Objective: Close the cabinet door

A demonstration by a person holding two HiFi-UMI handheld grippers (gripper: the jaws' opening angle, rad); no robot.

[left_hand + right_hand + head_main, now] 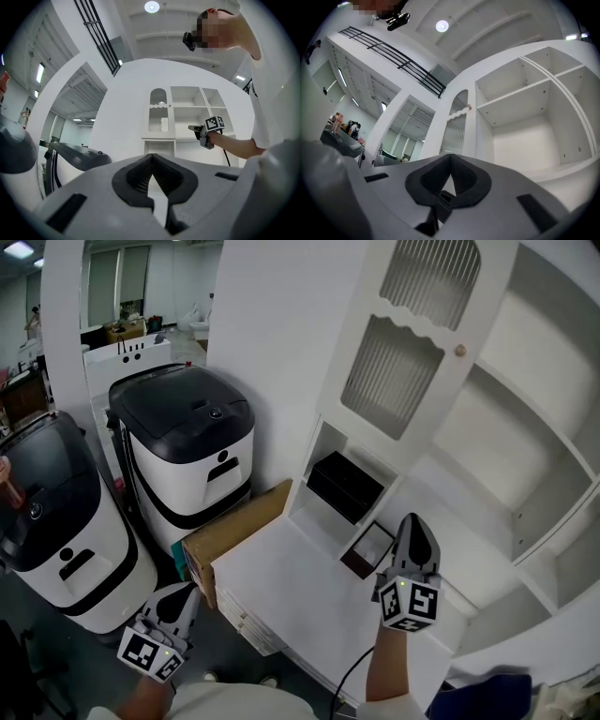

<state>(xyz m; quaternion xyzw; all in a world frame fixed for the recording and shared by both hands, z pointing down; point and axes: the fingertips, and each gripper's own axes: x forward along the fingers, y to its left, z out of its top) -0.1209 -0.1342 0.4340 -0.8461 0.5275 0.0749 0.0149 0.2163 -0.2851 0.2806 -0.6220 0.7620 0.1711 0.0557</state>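
The white cabinet's arched door (412,343) with ribbed glass panels stands swung open, its small round knob (459,350) near the free edge. Bare white shelves (525,446) lie exposed to its right. My right gripper (412,521) is shut and holds nothing; it points up toward the cabinet, below the door and apart from it. In the right gripper view the door (457,124) and knob (469,107) sit ahead of the shut jaws (451,157). My left gripper (183,596) hangs low at the left, shut and holding nothing (151,157). From there the door (158,112) and right gripper (194,127) show.
Two black-and-white machines (183,446) (56,521) stand on the floor at the left. A cardboard box (234,526) leans against the white counter (281,587). A black box (345,486) fills the low niche, with a small dark frame (368,547) in front.
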